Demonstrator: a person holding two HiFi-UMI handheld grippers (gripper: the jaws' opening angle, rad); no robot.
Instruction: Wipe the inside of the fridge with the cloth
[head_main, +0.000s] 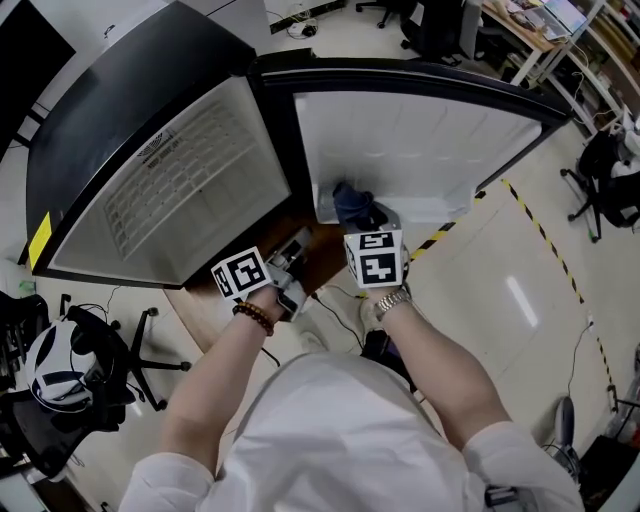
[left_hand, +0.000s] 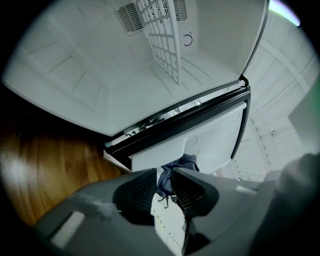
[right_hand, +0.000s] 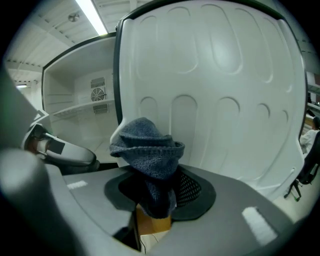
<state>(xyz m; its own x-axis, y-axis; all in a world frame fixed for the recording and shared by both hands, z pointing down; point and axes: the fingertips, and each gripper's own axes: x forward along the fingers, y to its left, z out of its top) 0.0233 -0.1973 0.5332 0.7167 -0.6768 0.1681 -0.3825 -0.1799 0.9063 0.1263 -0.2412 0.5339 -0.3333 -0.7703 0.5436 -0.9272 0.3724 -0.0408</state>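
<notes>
The fridge stands open, its white inside (head_main: 190, 180) with a wire shelf (left_hand: 162, 40) at left and the door's white inner liner (head_main: 410, 140) at right. My right gripper (right_hand: 155, 192) is shut on a bunched blue knitted cloth (right_hand: 147, 150), which sits by the door liner's (right_hand: 215, 75) lower edge in the head view, cloth (head_main: 358, 205). My left gripper (left_hand: 165, 176) hovers just left of it with a narrow gap between its pads and nothing in it; the cloth (left_hand: 182, 162) shows beyond the gap. In the head view the left gripper (head_main: 298, 245) is below the fridge's front edge.
Wooden floor (left_hand: 50, 155) lies under the fridge front. Black-and-yellow tape (head_main: 540, 225) crosses the floor at right. An office chair (head_main: 80, 370) stands at lower left, another chair (head_main: 600, 180) at far right, desks at the top.
</notes>
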